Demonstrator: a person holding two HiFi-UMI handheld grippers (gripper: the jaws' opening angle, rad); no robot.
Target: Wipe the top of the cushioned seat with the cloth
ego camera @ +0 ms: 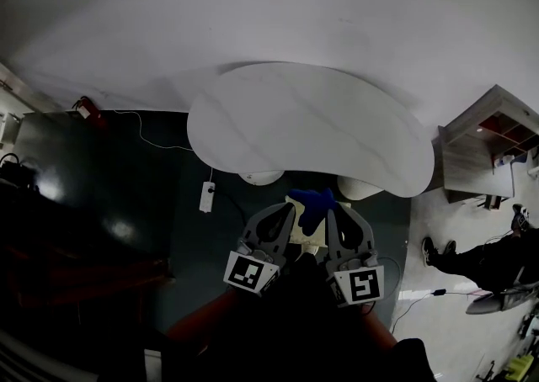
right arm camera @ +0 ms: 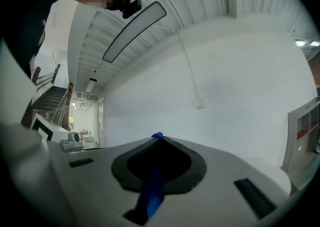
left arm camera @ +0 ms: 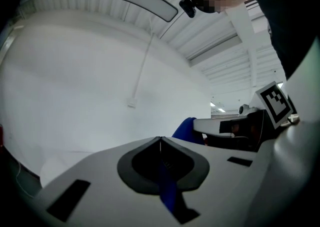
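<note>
The cushioned seat (ego camera: 303,124) is white and kidney-shaped and lies ahead of me in the head view. A blue cloth (ego camera: 313,204) hangs bunched between my two grippers, just short of the seat's near edge. My left gripper (ego camera: 285,209) and right gripper (ego camera: 331,214) are held close together, both tilted up toward the wall and ceiling. In the left gripper view the left gripper (left arm camera: 160,138) is shut with a strip of blue cloth (left arm camera: 167,191) pinched in it. The right gripper (right arm camera: 156,137) is likewise shut on a cloth (right arm camera: 152,191) strip.
A white power strip (ego camera: 206,196) with its cable lies on the dark floor left of the grippers. A red object (ego camera: 84,107) stands at the far left. A wooden shelf unit (ego camera: 484,149) and a seated person's legs (ego camera: 467,258) are at the right.
</note>
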